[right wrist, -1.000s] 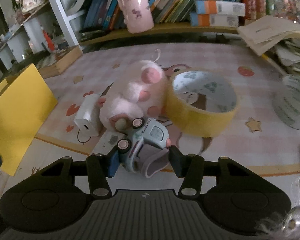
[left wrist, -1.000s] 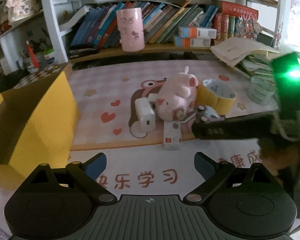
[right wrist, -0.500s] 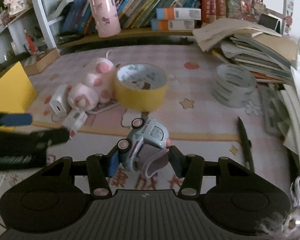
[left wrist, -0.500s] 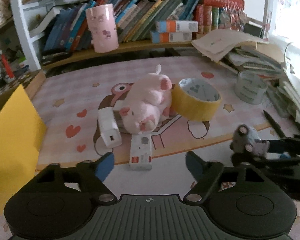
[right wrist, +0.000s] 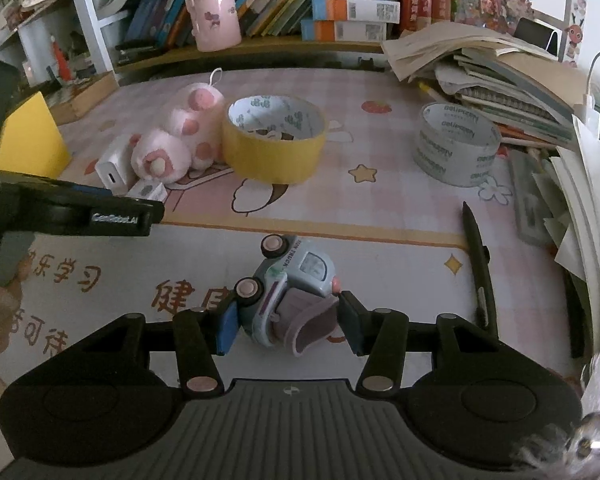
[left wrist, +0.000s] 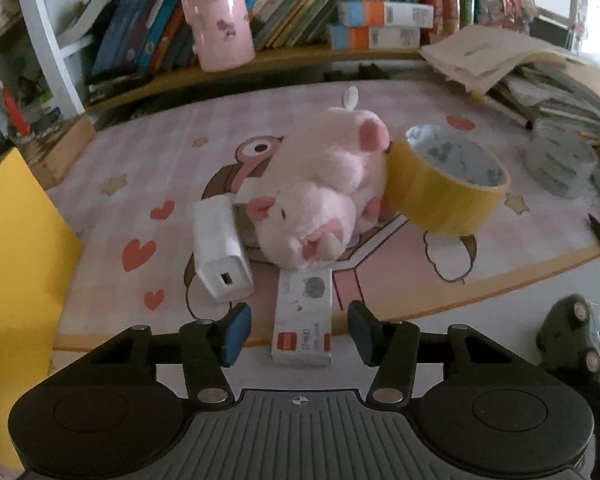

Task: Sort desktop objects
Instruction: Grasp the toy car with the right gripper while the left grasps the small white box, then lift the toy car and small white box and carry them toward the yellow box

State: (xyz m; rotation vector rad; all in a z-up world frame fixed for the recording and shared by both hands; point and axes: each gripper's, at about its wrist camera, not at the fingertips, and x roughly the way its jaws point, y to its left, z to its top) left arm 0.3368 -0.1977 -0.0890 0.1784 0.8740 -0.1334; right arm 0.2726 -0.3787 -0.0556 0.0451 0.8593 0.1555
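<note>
My right gripper (right wrist: pixel 286 326) is shut on a pale blue toy truck (right wrist: pixel 290 280), held over the mat's front part; the truck also shows in the left wrist view (left wrist: pixel 572 336). My left gripper (left wrist: pixel 298 334) is open, its fingertips on either side of a small white card box (left wrist: pixel 304 320). Behind the box lie a pink plush pig (left wrist: pixel 324 196), a white charger (left wrist: pixel 220 252) and a yellow tape roll (left wrist: pixel 444 188). In the right wrist view the pig (right wrist: pixel 180 136), the yellow tape (right wrist: pixel 274 138) and the charger (right wrist: pixel 114 168) lie at mid left.
A yellow box (left wrist: pixel 16 248) stands at the left. A clear tape roll (right wrist: pixel 456 144), a black pen (right wrist: pixel 478 256) and stacked papers (right wrist: pixel 500 68) are on the right. A pink cup (left wrist: pixel 218 16) and books fill the back shelf.
My right gripper has drawn back toward the front with the toy truck. My left gripper has moved forward to the card box, and the yellow box has slid further left in view.
</note>
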